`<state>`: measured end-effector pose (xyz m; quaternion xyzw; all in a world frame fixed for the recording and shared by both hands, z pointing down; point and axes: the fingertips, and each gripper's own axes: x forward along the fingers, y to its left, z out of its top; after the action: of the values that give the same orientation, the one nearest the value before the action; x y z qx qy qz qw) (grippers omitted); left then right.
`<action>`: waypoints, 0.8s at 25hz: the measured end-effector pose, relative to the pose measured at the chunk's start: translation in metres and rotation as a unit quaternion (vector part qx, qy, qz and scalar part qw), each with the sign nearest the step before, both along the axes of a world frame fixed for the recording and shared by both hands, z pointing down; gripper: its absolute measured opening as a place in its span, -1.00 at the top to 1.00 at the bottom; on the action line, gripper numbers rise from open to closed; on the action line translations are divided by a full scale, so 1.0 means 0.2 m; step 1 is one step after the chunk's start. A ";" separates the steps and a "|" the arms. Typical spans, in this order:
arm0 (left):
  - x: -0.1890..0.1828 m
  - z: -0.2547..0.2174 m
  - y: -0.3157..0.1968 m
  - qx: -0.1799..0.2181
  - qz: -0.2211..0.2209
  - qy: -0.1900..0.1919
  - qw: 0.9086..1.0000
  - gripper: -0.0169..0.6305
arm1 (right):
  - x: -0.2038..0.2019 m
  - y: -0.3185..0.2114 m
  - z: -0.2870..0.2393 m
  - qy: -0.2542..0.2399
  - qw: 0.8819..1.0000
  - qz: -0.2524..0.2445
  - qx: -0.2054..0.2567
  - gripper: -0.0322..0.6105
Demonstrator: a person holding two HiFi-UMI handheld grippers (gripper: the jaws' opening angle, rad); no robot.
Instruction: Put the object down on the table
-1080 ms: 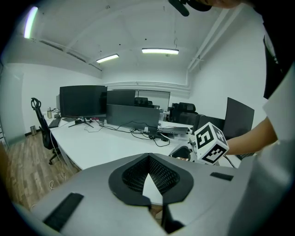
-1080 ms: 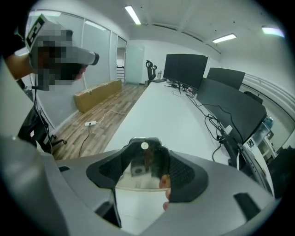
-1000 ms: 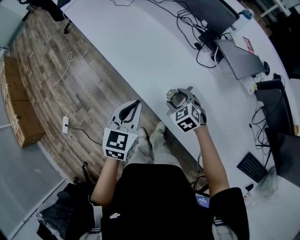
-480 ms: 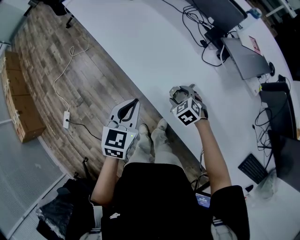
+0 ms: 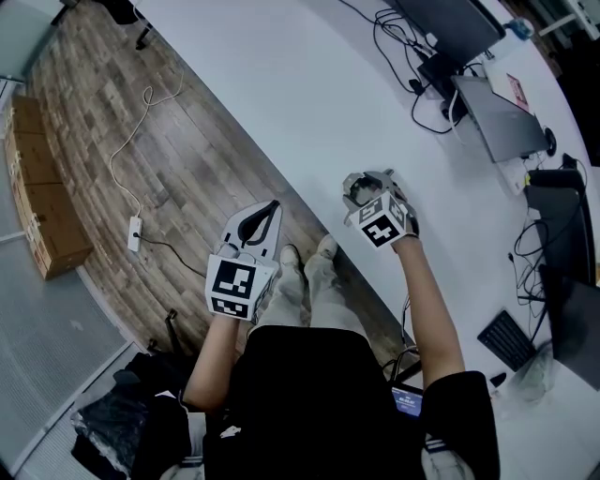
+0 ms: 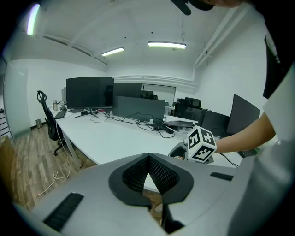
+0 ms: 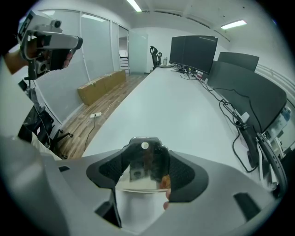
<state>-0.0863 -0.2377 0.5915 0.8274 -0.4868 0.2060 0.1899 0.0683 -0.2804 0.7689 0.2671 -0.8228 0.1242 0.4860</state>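
Observation:
My right gripper [image 5: 364, 187] is shut on a small clear plastic object [image 5: 356, 194] with a dark top, held just over the near edge of the long white table [image 5: 281, 84]. In the right gripper view the clear object [image 7: 144, 162] fills the gap between the black pads, and a fingertip shows beside it. My left gripper [image 5: 271, 207] hangs over the wooden floor, left of the table edge. Its jaws meet at the tip [image 6: 148, 158] with nothing between them. From the left gripper view the right gripper's marker cube [image 6: 200, 144] sits at the table edge.
Monitors [image 5: 441, 23], a laptop [image 5: 502, 117] and tangled cables [image 5: 412, 56] crowd the table's far right. A keyboard [image 5: 506, 339] lies near my right elbow. On the floor are cardboard boxes [image 5: 42, 202], a power strip [image 5: 134, 233] and its cord.
The right gripper, still holding the clear object, has edged slightly farther over the table edge. The left gripper has stayed where it was.

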 end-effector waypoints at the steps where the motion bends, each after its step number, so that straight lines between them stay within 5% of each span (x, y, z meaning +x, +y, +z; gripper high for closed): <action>1: 0.00 0.01 0.00 0.000 0.000 0.000 1.000 0.91 | 0.00 0.00 0.00 0.000 1.000 0.001 -0.003 -0.04; 20: -0.01 0.03 0.01 0.004 -0.005 -0.007 1.000 0.91 | 0.00 0.00 0.03 -0.008 0.999 0.009 -0.037 -0.05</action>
<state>-0.0891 -0.2355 0.5982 0.8241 -0.4933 0.2085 0.1844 0.0681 -0.2805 0.7753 0.2553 -0.8193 0.1605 0.4876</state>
